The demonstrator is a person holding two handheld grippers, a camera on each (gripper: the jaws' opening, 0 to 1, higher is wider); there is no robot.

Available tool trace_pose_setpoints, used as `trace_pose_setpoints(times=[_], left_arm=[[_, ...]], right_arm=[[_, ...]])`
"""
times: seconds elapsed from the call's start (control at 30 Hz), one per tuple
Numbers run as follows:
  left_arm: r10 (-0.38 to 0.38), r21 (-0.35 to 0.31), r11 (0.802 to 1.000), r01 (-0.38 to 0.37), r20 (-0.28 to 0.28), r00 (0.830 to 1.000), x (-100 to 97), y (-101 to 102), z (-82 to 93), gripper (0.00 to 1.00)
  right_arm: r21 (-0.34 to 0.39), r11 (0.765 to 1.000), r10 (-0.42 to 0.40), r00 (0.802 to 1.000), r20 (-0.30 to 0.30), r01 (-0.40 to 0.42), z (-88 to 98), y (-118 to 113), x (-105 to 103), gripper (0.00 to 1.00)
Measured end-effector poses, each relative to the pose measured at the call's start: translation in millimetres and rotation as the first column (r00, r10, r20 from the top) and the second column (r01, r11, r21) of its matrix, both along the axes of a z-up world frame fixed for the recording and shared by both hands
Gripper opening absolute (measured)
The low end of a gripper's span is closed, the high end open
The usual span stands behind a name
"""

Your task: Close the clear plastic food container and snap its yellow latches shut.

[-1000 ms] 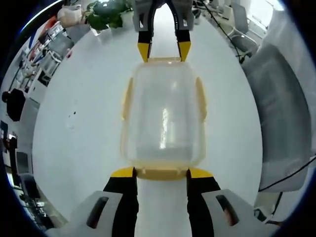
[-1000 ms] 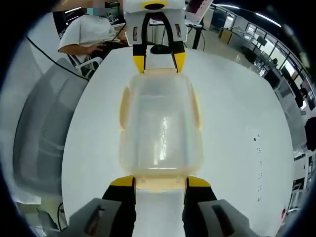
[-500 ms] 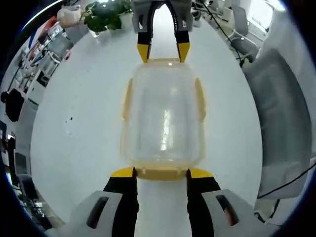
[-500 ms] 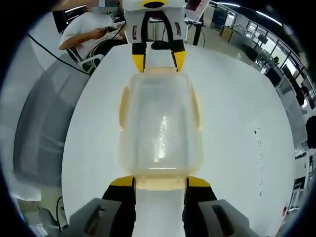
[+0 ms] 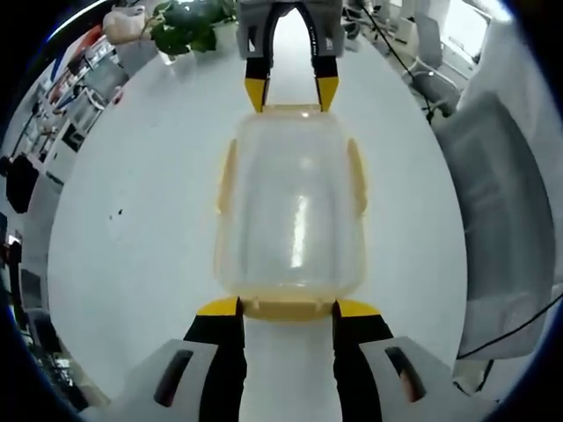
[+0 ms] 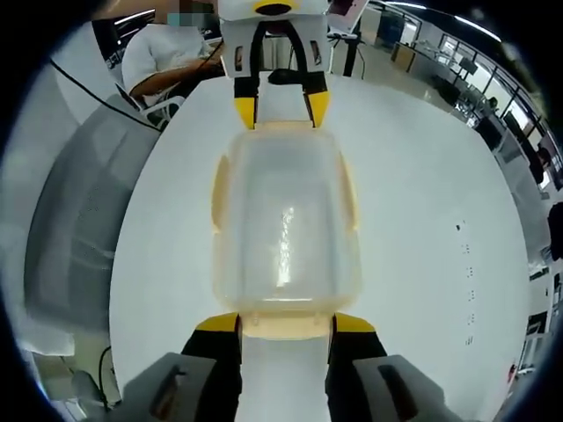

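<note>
The clear plastic container (image 5: pixel 290 202) lies lengthwise on the white table (image 5: pixel 132 237) with its lid on. Yellow latches (image 5: pixel 227 176) run along its long sides and lie against them. In the left gripper view, my left gripper (image 5: pixel 288 307) is open, its jaws flanking the near end latch (image 5: pixel 288 311). My right gripper (image 5: pixel 291 92) stands open at the far end, its yellow tips at the rim. The right gripper view shows the same container (image 6: pixel 283 220) from the other end: my right gripper (image 6: pixel 286 322) brackets the near latch, and the left gripper (image 6: pixel 275 110) is opposite.
A potted plant (image 5: pixel 189 26) stands at the table's far edge. A grey chair (image 5: pixel 501 211) sits beside the table, seen also as the grey chair (image 6: pixel 79 229) with a black cable across it. A person (image 6: pixel 171 61) sits beyond the far end.
The surroundings drift slightly in both views, while the container keeps the same place between the two grippers. Jaw spacing is unchanged.
</note>
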State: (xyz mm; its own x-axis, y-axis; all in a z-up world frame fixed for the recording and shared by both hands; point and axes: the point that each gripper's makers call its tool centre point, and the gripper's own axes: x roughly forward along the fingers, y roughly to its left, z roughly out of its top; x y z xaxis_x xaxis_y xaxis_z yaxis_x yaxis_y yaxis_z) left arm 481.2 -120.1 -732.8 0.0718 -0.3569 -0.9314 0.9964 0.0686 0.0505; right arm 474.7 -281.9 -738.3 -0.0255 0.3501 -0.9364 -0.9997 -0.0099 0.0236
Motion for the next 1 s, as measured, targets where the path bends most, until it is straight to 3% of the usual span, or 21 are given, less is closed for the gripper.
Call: trace_pose_setpoints(times=[0.8, 1.0], left_arm=[[-0.002, -0.014, 1.0, 0.002, -0.016, 1.0, 2.2, -1.3, -10.5, 0.36], [-0.012, -0.021, 1.0, 0.012, 0.004, 1.0, 3.3, -0.9, -10.3, 0.37]], right_arm=[[0.012, 1.0, -0.004, 1.0, -0.018, 0.004, -9.0, -1.5, 2.5, 0.35], [0.025, 1.0, -0.008, 1.0, -0.015, 0.009, -9.0, -1.0, 2.3, 0.36]])
